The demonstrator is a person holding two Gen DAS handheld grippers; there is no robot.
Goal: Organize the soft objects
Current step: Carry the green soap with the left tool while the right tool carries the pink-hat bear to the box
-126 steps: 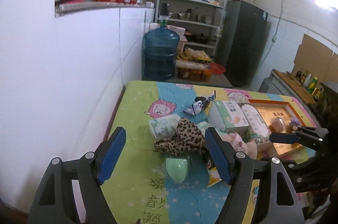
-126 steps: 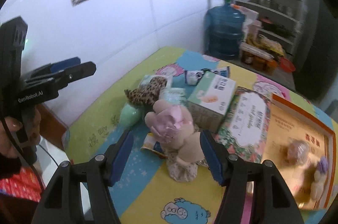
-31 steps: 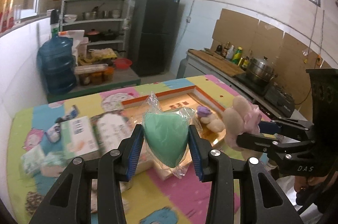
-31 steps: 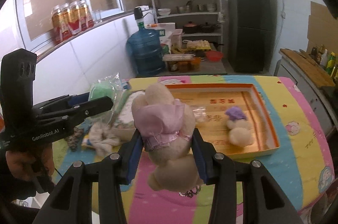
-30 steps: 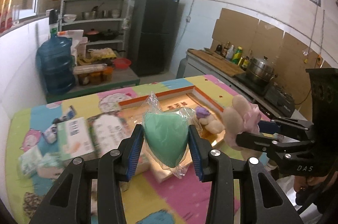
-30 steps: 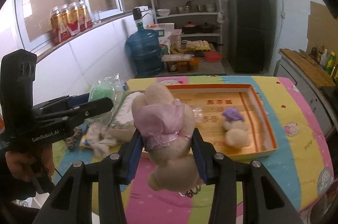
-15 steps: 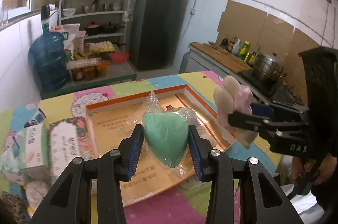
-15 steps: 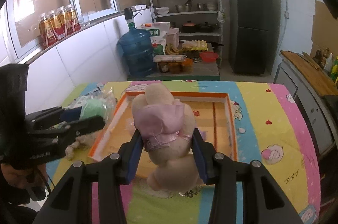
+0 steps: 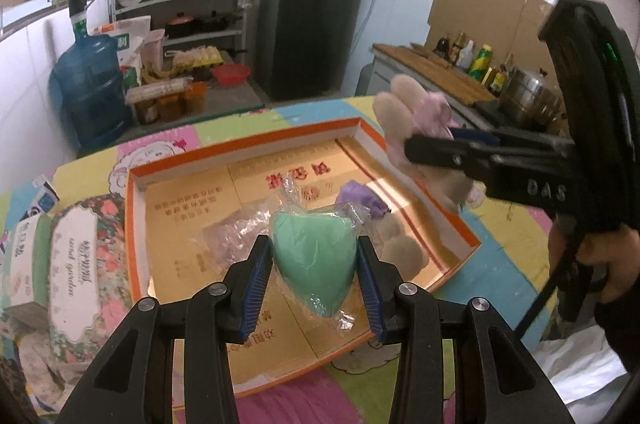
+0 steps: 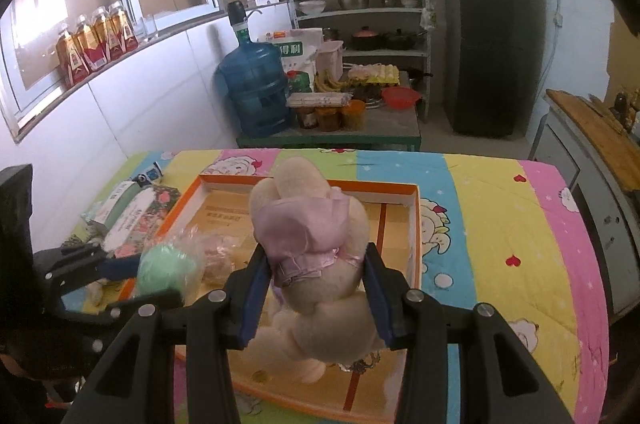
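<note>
Clamping a mint-green heart-shaped sponge in crinkled clear plastic wrap (image 9: pixel 314 258), the left gripper (image 9: pixel 315 278) has both blue ribbed pads pressed against the sponge's 2 sides; the sponge hangs point-down above the shallow orange-rimmed cardboard tray with a tan printed floor (image 9: pixel 416 176). In the right wrist view the same sponge (image 10: pixel 166 270) sits over the tray's left rim (image 10: pixel 416 244). The right gripper (image 10: pixel 318 294) is closed on a beige plush toy in a pale lilac satin dress (image 10: pixel 316 256), pads squeezing the toy at the waist, head end up, legs dangling below the pads over the tray's interior. From the left wrist view the plush toy (image 9: pixel 416 128) is held above the tray's right wall, well clear of the floor. Inside the tray: 1 small beige plush with a purple cap (image 9: pixel 380 224) lying on the floor near the right wall, and 1 clear crinkled bag (image 9: pixel 232 236) just left of the sponge; its contents are too blurred to tell. The tray rests on a bright patchwork cartoon-print cloth (image 10: pixel 500 224). Left of the tray, touching its outer wall, lies a floral-patterned flat box with a white label (image 9: pixel 76 264), and beside that a green-and-white tissue box (image 9: pixel 24 264). A hand (image 9: pixel 612 264) grips the right gripper's black handle.
</note>
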